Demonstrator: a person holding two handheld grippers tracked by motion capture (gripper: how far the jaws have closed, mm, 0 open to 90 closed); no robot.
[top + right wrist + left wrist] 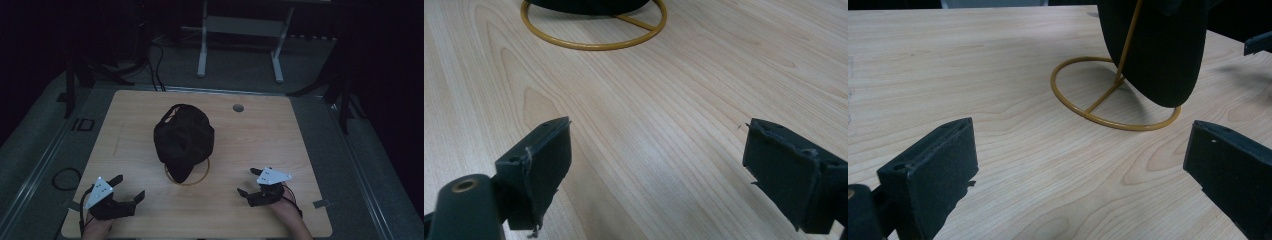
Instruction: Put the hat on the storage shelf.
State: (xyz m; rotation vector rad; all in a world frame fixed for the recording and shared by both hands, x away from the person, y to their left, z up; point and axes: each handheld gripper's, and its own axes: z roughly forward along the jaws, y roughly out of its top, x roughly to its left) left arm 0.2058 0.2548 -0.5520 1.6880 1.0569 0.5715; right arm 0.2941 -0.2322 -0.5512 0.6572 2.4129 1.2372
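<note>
A black cap point(183, 137) hangs on a yellow wire stand point(202, 176) at the middle of the wooden table point(260, 135). The stand's ring base point(1113, 120) lies flat, with the cap's brim point(1158, 50) hanging just above it. My left gripper point(128, 187) rests near the front left edge, open, nothing between its jaws. My right gripper point(250, 181) rests near the front right, also open and empty. In the right gripper view the ring base point(594, 45) lies ahead on bare wood.
A round grommet hole point(238, 107) sits near the table's far edge. Beyond the table stands a white desk frame point(240, 35), with cables point(157, 70) on the grey floor. A cable loop point(66, 178) lies left of the table.
</note>
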